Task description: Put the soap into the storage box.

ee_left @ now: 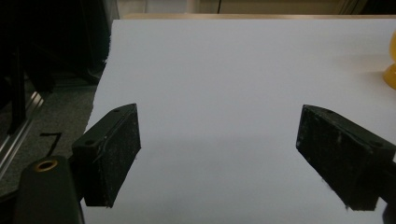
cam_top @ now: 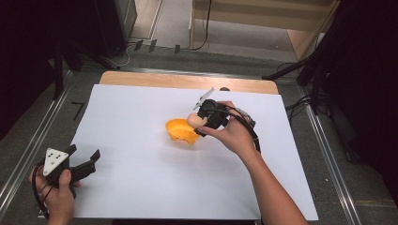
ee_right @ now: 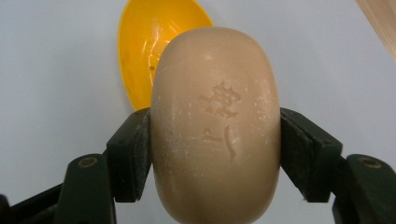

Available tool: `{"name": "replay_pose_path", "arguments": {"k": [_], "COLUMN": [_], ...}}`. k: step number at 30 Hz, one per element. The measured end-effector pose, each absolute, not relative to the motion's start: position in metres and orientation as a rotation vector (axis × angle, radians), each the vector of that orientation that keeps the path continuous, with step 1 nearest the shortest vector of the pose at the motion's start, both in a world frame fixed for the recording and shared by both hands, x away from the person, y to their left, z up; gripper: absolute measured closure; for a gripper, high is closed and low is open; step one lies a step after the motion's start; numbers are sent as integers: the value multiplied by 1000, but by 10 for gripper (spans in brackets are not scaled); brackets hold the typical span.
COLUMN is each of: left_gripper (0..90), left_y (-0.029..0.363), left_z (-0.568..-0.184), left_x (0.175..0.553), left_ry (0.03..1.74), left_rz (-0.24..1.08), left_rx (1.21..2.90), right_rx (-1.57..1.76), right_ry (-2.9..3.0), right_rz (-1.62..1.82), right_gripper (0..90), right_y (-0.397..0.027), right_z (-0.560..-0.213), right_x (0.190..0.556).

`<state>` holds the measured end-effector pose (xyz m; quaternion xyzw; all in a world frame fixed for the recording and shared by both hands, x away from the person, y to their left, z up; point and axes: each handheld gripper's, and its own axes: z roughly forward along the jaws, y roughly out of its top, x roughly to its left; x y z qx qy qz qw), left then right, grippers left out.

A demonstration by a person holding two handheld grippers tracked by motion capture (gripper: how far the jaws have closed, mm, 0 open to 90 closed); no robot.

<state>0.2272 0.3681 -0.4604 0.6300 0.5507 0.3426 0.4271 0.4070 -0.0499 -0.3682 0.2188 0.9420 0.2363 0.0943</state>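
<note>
Right gripper [ee_right: 212, 154]: both pads pinch the flanks of a beige soap bar [ee_right: 215, 126], held above the yellow dish [ee_right: 140, 51]. Soap is a smooth rounded oval, dusty surface, with a stamped emblem I cannot read. Dish is glossy plastic, on the white sheet [cam_top: 141, 122]. Left gripper [ee_left: 219, 154]: jaws spread, nothing between, near the sheet's left edge.

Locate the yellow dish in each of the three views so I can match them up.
High view: the yellow dish sits mid-table, just left of the right gripper.
Left gripper view: a sliver of it at the right edge, in the upper half.
Right gripper view: top, left of centre, partly behind the soap bar clamped in the jaws.
Shared landmark: the white sheet under it.
</note>
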Motion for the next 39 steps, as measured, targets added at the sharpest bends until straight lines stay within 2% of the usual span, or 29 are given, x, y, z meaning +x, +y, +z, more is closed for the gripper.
{"name": "replay_pose_path", "arguments": {"k": [39], "left_gripper": [151], "left_y": [369], "left_z": [-461], "left_x": [227], "left_ry": [1375], "left_rz": [853], "left_rx": [1573], "right_rx": [418], "right_ry": [2894], "right_rz": [676], "right_gripper": [332], "right_y": [-9], "right_z": [-393], "right_x": [423]}}
